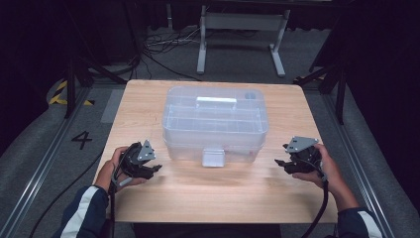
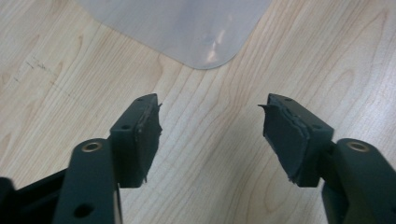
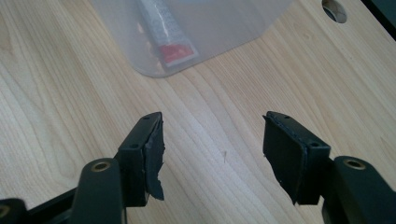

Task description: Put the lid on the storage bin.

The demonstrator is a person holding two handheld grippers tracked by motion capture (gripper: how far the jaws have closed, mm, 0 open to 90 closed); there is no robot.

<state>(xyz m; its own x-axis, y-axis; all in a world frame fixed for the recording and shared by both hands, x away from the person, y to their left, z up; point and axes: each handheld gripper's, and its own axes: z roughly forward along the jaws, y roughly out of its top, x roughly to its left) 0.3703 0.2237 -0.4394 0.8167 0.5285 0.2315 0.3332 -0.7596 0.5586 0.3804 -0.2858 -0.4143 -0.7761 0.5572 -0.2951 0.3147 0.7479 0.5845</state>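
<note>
Black rubber-padded jaws are being held spread wide on both tools, with nothing pinched between them. The left gripper (image 2: 210, 135) is being kept low over bare wood, its two jaws parted, and a rounded corner of the clear, lidded plastic storage box (image 2: 187, 28) is being shown just ahead of them, not touching. The right gripper (image 3: 212, 149) is being held the same way, its two jaws apart over the boards, with another corner of the box (image 3: 224, 28) near in front.

Two grippers are being counted in the high view, one in each hand: the left gripper (image 1: 141, 163) at the box's near left and the right gripper (image 1: 297, 161) at its near right, both apart from it. One box (image 1: 215, 124) is being seen, resting near the middle of the light wooden table (image 1: 213, 198), slightly toward the far side. Its lid is being kept shut, a white handle is lying flat on top, and one latch is hanging down at the near wall. Divided compartments are being made out through the lid. Inside, through the frosted wall, one whitish tube-like item with a red label (image 3: 168, 32) is being glimpsed.
</note>
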